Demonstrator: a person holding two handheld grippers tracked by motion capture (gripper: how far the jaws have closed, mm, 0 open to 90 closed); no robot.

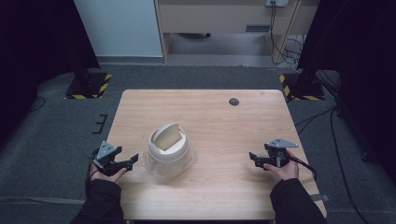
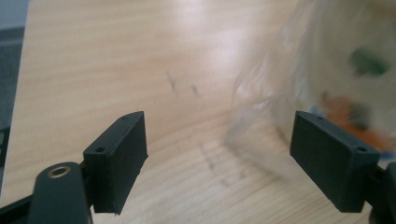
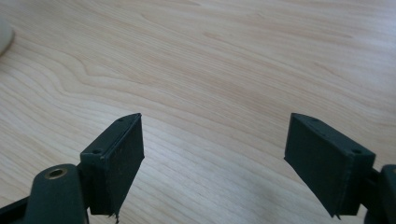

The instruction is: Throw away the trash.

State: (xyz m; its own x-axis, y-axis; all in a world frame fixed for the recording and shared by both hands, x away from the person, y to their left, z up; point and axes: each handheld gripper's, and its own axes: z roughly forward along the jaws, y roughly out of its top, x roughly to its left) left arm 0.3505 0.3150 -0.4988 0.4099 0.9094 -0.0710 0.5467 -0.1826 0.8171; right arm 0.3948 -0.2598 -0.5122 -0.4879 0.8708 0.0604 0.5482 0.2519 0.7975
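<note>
Wooden table (image 1: 219, 121); both grippers (image 1: 133, 161) (image 1: 252, 157) wide, empty

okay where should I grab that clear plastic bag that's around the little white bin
Take the loose, crumpled edge of the plastic bag where it bunches on the table at the bin's left foot. Come in low from the left with the left claw, which stands open beside it. That slack film probably pinches easily; the bin's round wall looks too wide.
</note>
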